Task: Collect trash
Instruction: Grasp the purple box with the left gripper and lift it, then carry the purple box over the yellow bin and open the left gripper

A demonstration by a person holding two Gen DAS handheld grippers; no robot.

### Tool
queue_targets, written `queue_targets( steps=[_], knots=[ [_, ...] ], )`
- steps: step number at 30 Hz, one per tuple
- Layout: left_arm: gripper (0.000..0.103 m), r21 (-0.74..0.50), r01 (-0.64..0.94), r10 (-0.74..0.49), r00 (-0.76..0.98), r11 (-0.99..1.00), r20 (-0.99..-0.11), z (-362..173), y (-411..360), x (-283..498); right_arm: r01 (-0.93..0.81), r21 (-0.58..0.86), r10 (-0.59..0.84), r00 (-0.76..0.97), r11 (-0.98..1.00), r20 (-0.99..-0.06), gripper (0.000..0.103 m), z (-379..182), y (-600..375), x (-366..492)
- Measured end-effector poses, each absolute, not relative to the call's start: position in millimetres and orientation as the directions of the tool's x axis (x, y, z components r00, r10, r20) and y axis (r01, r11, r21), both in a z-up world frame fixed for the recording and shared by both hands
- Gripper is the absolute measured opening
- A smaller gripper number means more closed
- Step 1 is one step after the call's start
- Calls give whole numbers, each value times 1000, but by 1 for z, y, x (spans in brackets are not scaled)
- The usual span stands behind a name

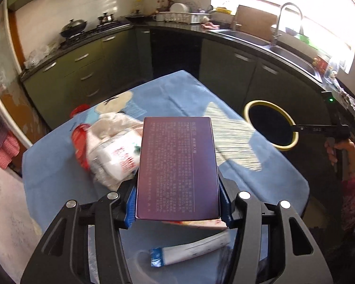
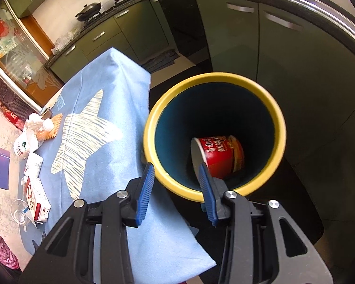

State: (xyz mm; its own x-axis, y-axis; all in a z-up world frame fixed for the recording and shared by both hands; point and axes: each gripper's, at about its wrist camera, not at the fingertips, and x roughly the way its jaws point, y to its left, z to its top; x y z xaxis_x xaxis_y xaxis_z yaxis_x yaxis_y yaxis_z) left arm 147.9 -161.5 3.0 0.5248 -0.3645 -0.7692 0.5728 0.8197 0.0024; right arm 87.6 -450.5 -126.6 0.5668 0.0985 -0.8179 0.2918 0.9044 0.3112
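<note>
Box in my left grip, bin under my right.

My left gripper (image 1: 177, 203) clamps a purple box (image 1: 177, 165) above the blue tablecloth (image 1: 182, 94); my right gripper (image 2: 176, 184) hangs empty, jaws apart, over the yellow-rimmed bin (image 2: 151, 123) holding a red cup (image 2: 221, 156).

I saw a purple box (image 1: 177, 168) of smooth card with a faint satin sheen, pinched between blue ribbed rubbery fingers (image 1: 224, 198) on matt black plastic arms with bright metal pins. The tablecloth (image 1: 182, 94) looked like soft, matt blue cloth, creased in places. A clear crinkled plastic bag (image 1: 111, 151) shone beside it. The bin (image 2: 215, 130) had a smooth yellow plastic rim and a dark matt inside, holding a glossy red paper cup (image 2: 221, 156). The sink (image 1: 293, 54) looked like brushed metal.
</note>
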Motion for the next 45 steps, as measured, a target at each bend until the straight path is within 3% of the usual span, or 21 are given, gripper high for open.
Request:
queue_targets(
  steps=[10,17,25,29,36,45],
  knots=[
    [53,-44,791,-506,347,610,-789,-10,-368,147,325,313,44,629,892,-776,38,-120,-496,37],
    [54,-56,813,-445,258,579,-857,-62,-481,176,344,348,43,655,872,-755,38,-128,-522,12],
    [56,-57,771,-372,240,634,-897,-108,-539,204,367,382,64,645,848,-762,39,-147,-543,9],
    [72,-3,759,-354,300,651,-886,-104,-542,198,363,387,73,643,848,-763,40,-150,-545,14],
    [77,54,750,-402,412,659,-818,-50,-498,177,336,386,89,644,859,-760,42,-147,-534,24],
    [86,58,676,-428,528,735,-733,17,-367,163,287,342,87,640,895,-763,42,-132,-498,36]
  ],
)
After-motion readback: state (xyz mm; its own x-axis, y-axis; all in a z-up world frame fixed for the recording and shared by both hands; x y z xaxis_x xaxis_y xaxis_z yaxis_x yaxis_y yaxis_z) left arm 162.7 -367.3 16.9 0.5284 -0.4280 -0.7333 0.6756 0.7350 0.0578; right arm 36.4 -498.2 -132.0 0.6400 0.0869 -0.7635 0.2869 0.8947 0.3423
